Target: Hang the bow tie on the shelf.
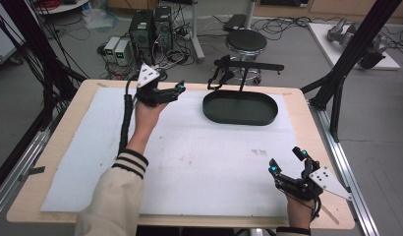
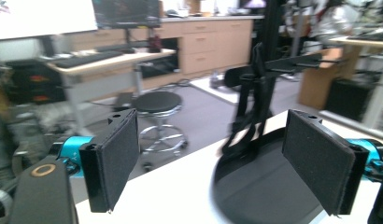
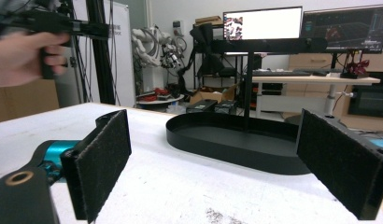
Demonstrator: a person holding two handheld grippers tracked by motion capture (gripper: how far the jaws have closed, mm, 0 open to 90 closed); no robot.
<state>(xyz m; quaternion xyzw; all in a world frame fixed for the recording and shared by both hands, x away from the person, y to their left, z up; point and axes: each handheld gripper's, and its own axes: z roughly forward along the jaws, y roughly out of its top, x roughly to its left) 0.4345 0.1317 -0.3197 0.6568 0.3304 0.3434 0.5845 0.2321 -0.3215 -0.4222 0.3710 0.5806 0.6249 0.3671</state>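
Tools both empty. Right tool (image 1: 288, 162), jaws spread, rests at the tabletop's (image 1: 81, 147) 5 o'clock, near edge. Left tool (image 1: 179, 90), jaws spread, hovers at 11 o'clock, aimed at the black oval tray (image 1: 240, 108) at 1 o'clock. Judgement: nothing grasped yet; all the handling remains.

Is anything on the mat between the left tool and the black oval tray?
Nothing visible. The left tool, jaws open, is held beside the black oval tray, with bare white mat between them.
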